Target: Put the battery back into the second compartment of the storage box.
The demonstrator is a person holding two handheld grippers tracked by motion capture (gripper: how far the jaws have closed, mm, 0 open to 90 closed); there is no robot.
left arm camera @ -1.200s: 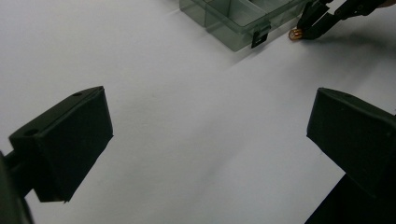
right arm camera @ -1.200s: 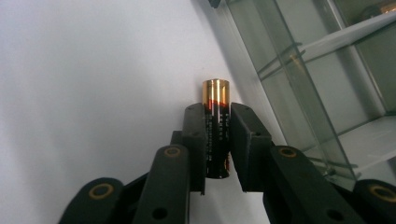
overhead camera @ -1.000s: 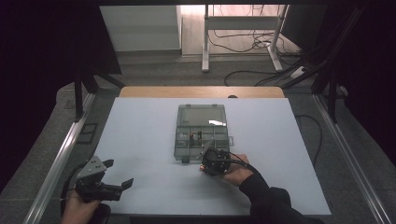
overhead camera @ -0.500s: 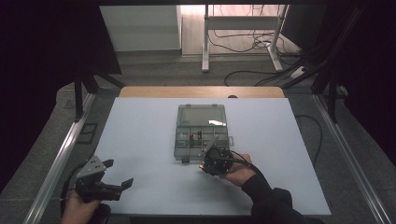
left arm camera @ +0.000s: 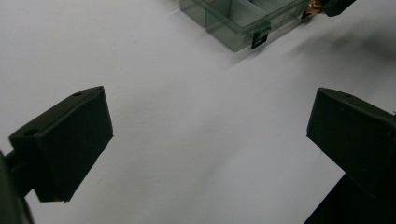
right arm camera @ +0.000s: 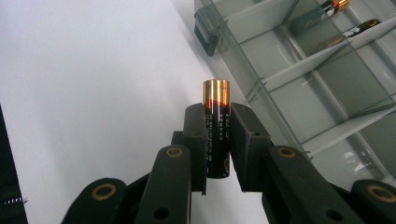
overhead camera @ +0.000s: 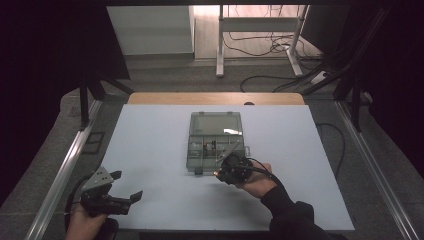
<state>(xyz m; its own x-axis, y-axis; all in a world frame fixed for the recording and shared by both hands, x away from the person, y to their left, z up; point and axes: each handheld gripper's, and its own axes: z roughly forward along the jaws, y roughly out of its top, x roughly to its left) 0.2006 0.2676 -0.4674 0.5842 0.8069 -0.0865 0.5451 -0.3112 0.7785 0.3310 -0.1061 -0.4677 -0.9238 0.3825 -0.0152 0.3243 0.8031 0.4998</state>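
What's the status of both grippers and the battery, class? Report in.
Left gripper open, idle over bare table. Right gripper shut on battery, beside the clear organiser box. Nothing in the way.

Small pale print is seen running along the black body of the battery gripped between the fingers of the right gripper, but the characters are too small and blurred to be read; it is perhaps a brand line. Two more batteries are seen lying in the far compartments of the clear organiser box, and faint markings on their dark sleeves cannot be made out either. No legible text, number or sign is found on the box's latch or the white surface.
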